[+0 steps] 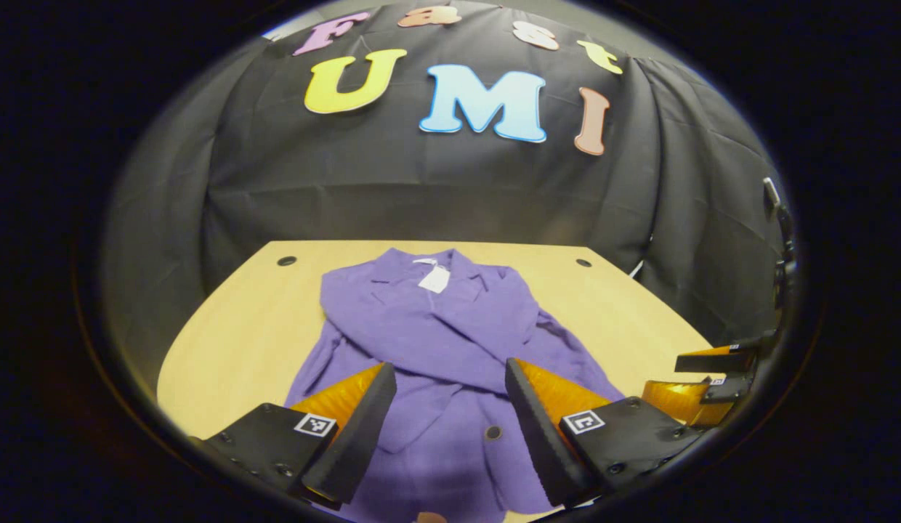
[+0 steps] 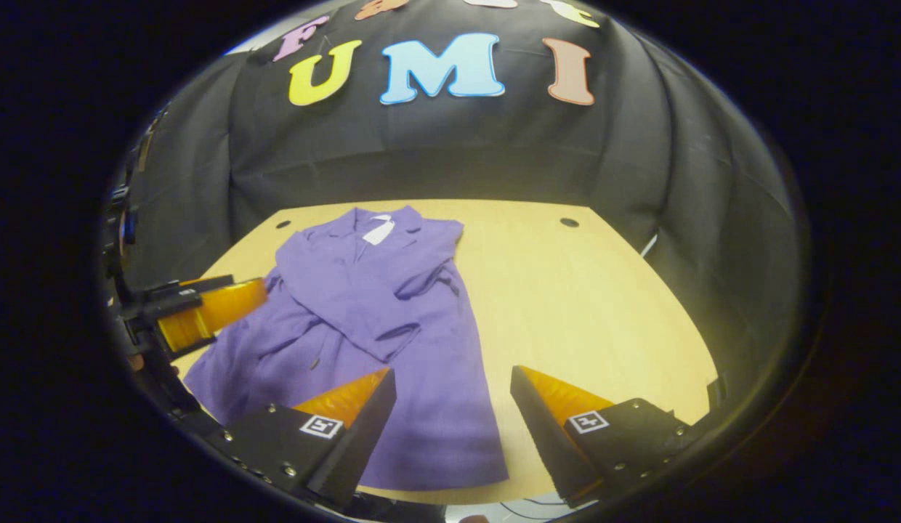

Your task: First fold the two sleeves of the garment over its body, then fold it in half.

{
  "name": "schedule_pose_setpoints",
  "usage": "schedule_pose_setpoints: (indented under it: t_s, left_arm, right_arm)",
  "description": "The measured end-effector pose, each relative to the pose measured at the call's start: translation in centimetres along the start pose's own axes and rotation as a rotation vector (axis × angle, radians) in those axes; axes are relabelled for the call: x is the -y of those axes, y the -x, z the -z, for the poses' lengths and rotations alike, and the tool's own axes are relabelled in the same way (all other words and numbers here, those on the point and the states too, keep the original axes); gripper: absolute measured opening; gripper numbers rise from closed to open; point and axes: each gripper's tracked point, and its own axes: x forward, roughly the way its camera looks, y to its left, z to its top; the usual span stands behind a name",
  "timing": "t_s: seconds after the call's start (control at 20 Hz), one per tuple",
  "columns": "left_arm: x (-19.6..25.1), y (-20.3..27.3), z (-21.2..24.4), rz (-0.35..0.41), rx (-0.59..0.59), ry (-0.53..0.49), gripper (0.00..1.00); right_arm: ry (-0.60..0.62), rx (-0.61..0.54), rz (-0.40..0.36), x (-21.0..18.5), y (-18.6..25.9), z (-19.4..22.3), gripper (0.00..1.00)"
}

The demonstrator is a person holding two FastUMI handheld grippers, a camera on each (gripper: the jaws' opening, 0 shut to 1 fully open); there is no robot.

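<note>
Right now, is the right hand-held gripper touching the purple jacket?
Cannot tell. In the right gripper view the right hand-held gripper is open over the purple jacket; no contact or gap shows plainly.

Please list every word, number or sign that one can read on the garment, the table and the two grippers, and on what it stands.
White tag at the collar of the purple garment: too small to read.
Square markers on the left gripper and the right gripper: coded patterns, no words.
Table: no text.
</note>
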Motion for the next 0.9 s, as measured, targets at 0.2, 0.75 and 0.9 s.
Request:
schedule_pose_setpoints:
  t_s: [0.2,0.75,0.9]
  left_arm:
    - [-4.6,2.7,2.8,-0.047,-0.029,-0.002,0.98]
    - [-13.4,7.9,10.5,-0.135,-0.143,0.061,0.98]
    - [-14.9,8.5,12.5,-0.155,-0.177,0.058,0.96]
  right_arm:
    - [-0.034,-0.036,0.038,0.4,0.1,2.6,0.96]
    - [-0.086,-0.149,0.132,1.7,0.5,8.6,0.96]
    - [-0.095,-0.169,0.136,1.8,0.5,9.4,0.96]
